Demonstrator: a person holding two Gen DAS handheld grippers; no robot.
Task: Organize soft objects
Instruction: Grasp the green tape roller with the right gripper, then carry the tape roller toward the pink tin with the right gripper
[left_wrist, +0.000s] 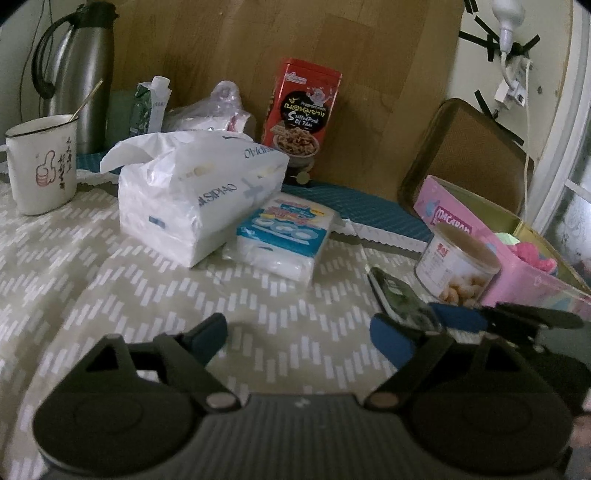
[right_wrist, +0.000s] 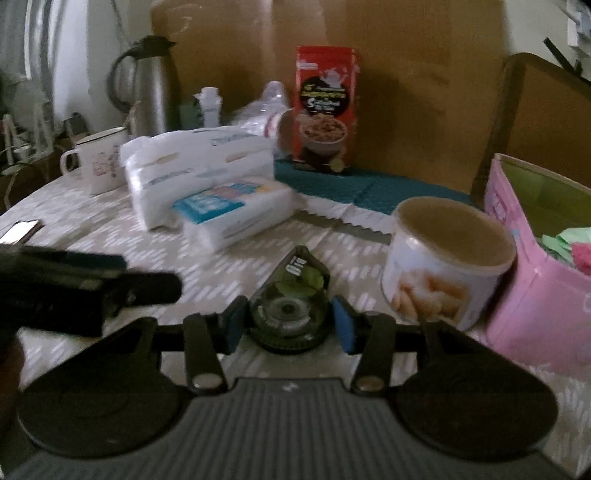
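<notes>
Right wrist: rounded, perhaps plastic tape dispenser (right_wrist: 287, 310)

We take this for a home dining table (left_wrist: 92, 295): patterned cloth, an enamel mug (left_wrist: 42, 162) and steel thermos (left_wrist: 83, 74) at its far left edge, a snack box (left_wrist: 301, 114) at the back.

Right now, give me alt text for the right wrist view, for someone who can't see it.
The right gripper has its blue pads around a dark green correction tape dispenser on a patterned tablecloth. A snack can and a pink box stand to its right; tissue packs lie beyond.
</notes>
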